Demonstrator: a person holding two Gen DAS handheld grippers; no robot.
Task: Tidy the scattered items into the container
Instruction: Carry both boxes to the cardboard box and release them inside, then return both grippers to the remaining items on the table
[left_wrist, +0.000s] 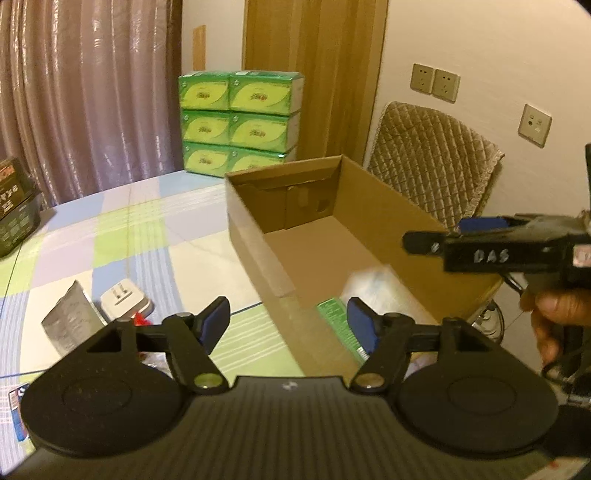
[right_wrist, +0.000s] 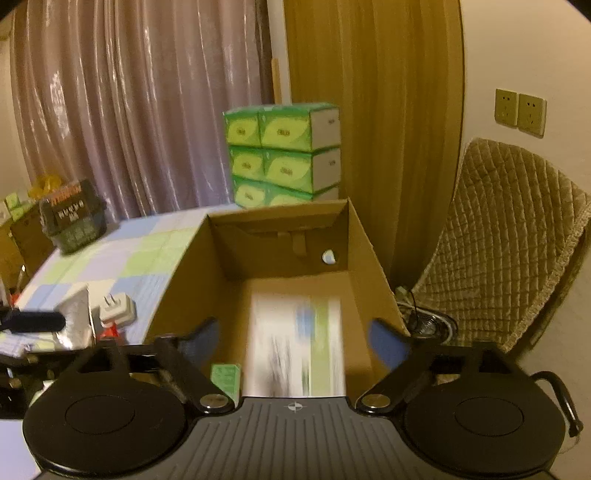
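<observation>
Cardboard box (right_wrist: 373, 258) rims flank right tongs (right_wrist: 295, 339), spread.

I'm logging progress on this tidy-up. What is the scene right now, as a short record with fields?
container: open cardboard box on the checked tablecloth
in the box: white packet, blurred; small green box
still on the cloth: silver pouch, white plug adapter, beside each other left of the box
left hand-held gripper: open, nothing between the fingers, over the box's near left wall
right hand-held gripper: open, above the box, over the white packet
behind: stacked green tissue packs, quilted chair
</observation>
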